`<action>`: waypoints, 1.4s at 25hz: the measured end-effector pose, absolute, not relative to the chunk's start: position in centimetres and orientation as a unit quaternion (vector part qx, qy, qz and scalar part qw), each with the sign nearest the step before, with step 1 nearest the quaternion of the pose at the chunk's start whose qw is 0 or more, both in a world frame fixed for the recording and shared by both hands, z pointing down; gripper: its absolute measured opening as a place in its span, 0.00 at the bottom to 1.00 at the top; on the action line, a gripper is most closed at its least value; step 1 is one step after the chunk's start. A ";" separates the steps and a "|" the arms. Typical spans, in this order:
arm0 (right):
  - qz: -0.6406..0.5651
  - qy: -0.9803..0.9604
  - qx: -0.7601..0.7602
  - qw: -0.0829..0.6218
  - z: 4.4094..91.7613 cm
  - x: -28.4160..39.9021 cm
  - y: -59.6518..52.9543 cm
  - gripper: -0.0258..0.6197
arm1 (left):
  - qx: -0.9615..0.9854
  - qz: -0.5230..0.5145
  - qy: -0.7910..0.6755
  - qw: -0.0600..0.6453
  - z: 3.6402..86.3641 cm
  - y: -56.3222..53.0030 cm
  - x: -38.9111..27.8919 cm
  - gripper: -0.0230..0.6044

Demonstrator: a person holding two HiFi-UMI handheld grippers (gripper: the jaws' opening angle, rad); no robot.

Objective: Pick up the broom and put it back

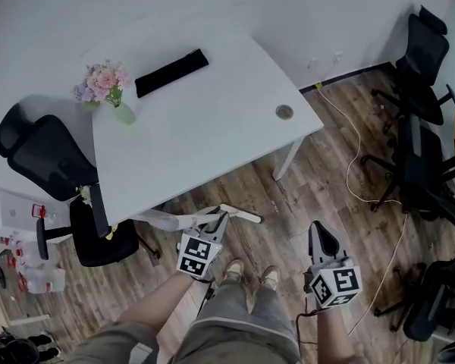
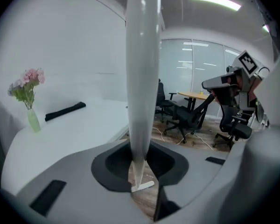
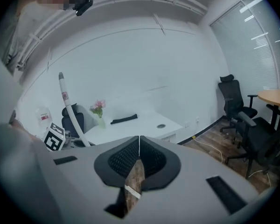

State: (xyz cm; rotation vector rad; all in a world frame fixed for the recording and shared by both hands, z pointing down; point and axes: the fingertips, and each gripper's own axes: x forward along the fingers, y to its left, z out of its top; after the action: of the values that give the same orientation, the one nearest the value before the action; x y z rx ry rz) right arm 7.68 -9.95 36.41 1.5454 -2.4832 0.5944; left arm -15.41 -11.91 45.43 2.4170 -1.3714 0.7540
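Note:
The broom's white handle (image 2: pixel 142 78) runs straight up through the left gripper view, and my left gripper (image 2: pixel 141 148) is shut on it. Below the jaws the handle tapers down to a small white bar (image 2: pixel 143 186) by the wood floor. In the head view that gripper (image 1: pixel 216 226) is just left of the person's feet, with the white handle (image 1: pixel 167 220) beside it. The right gripper view shows the handle (image 3: pixel 67 106) leaning upright at the left. My right gripper (image 1: pixel 324 241) is to the right of the feet. Its jaws (image 3: pixel 139 146) are shut on nothing.
A white table (image 1: pixel 212 127) ahead carries a vase of pink flowers (image 1: pixel 106 86) and a flat black object (image 1: pixel 171 72). A black office chair (image 1: pixel 45 158) stands at its left, and more chairs (image 1: pixel 421 74) at the right. A cable (image 1: pixel 353 165) trails over the wood floor.

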 end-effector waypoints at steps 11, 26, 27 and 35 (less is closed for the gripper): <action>0.120 -0.826 0.551 -0.013 20.0 11.3 -8.6 0.09 | 0.877 0.167 -0.443 0.078 27.4 -11.2 -13.6 0.19; 0.075 -0.831 0.552 0.003 16.9 12.8 -7.4 0.09 | 0.888 0.177 -0.425 0.012 24.3 -9.4 -13.1 0.19; 0.077 -0.831 0.551 0.007 17.2 12.8 -7.4 0.09 | 0.887 0.180 -0.424 0.013 24.6 -9.4 -13.4 0.19; 0.110 -0.824 0.555 0.034 21.3 13.2 -6.9 0.09 | 0.884 0.227 -0.405 0.048 29.2 -8.6 -15.2 0.19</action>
State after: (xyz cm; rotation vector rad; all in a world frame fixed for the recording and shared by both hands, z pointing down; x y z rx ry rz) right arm 13.23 -6.91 21.28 1.7056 -2.5347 0.3390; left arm -15.15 -8.58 29.15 2.6967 -1.2353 0.6929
